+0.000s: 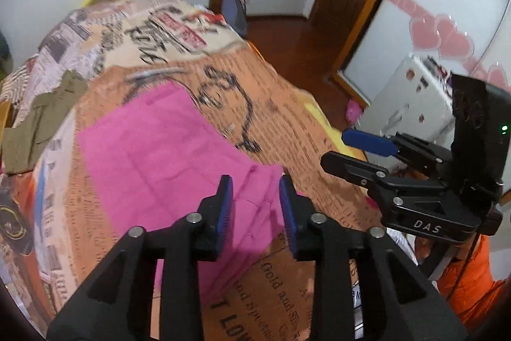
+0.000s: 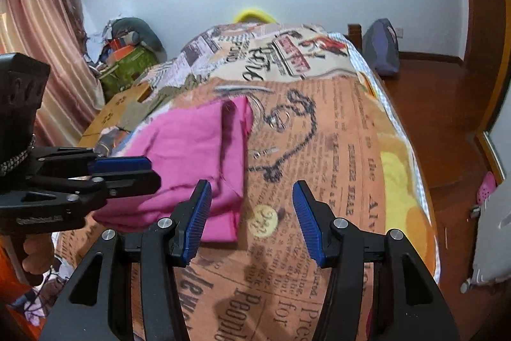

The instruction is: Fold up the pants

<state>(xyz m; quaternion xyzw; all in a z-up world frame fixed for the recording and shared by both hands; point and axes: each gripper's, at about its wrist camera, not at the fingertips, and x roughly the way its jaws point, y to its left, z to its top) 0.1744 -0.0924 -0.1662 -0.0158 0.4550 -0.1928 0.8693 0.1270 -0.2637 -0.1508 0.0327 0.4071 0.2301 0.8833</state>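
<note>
I'm hovering both grippers, left (image 1: 255, 203) and right (image 2: 252, 216), released and empty, over the seemingly part-folded pants (image 1: 166, 146); next, I'm needing a near-edge grab.

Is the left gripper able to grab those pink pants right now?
Probably yes: the left gripper is open just above the pink pants, with nothing between them.

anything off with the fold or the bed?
Nothing damaged or spilled. The pink pants lie folded on the blanket, edges slightly uneven. Both grippers, left and right, are open above them, holding nothing.
</note>
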